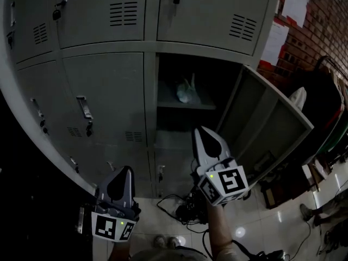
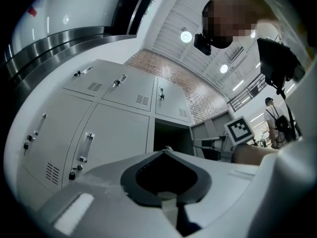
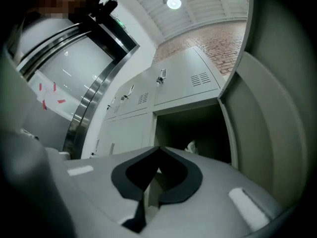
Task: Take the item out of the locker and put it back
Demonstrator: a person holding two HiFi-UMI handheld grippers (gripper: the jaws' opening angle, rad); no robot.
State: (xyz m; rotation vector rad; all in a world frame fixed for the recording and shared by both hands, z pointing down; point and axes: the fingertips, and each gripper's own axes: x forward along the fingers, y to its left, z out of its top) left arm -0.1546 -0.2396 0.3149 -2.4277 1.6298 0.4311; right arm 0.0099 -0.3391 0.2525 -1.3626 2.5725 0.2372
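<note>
The fingers (image 3: 218,172) of the right gripper (image 1: 199,130) were pressed together at their tips with nothing between them. The fingers (image 2: 99,182) of the left gripper (image 1: 128,169) were likewise closed and empty. A grey bank of lockers (image 1: 103,86) filled most of the head view, with the doors around the middle one closed. One locker (image 1: 179,69) in the middle row stood open, its door (image 1: 272,129) swung out to the right. Inside, on a shelf (image 1: 168,105), lay the item (image 1: 187,91), a pale crumpled thing whose kind I could not make out. It sat toward the back of the dark compartment. The right gripper was held below the opening, pointing up at it, well apart from the item. The left gripper hung lower and to the left, in front of closed doors. A tangle of cables (image 1: 182,208) lay on the tiled floor (image 1: 261,222) at the foot of the lockers.
</note>
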